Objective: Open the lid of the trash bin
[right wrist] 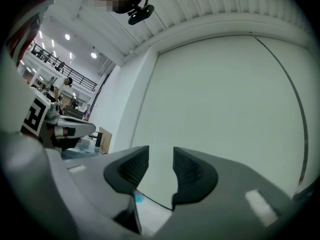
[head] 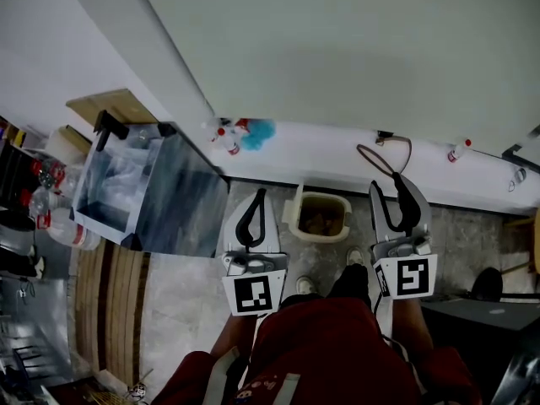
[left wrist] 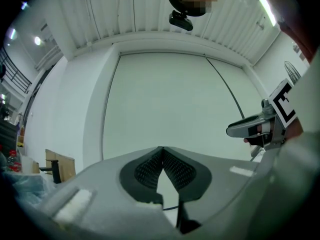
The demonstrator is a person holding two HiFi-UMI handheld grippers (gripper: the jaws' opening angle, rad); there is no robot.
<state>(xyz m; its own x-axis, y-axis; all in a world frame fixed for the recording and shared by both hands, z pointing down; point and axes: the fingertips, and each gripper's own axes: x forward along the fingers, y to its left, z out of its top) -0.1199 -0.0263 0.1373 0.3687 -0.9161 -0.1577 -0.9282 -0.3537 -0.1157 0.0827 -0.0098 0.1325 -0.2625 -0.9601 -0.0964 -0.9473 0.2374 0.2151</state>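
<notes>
The dark ribbed fingers [left wrist: 145, 168] of the left gripper [left wrist: 161, 150] meet at their tips with nothing between them. The matching fingers [right wrist: 131, 168] of the right gripper [right wrist: 161, 155] stand apart with an empty gap. Through that gap only the plain white wall [right wrist: 220, 94] shows.

In the head view both tools are held up in front of the person, each with its black-and-white marker cube toward the camera. Both sit well apart from the small cream plastic trash bin [head: 321, 213] on the grey speckled floor [head: 186, 298]. The bin stands at the foot of the wall, at 12 o'clock from the person's shoes. The left gripper is at about its 8 o'clock and the right at about its 3 o'clock.

The bin's mouth looks uncovered, with brownish contents showing, so the lid seems already open. I cannot make out where the lid sits. If it needs more travel, one gripper should do the work. Bring the right gripper down from 3 o'clock, fingers parted, catch only the lid's free edge, and swing it up along the hinge's arc. The bin looks light and may tip or slide, so the closed left gripper could steady the rim.

A clear blue-tinted box [head: 152, 194] stands well off at 9 o'clock.
</notes>
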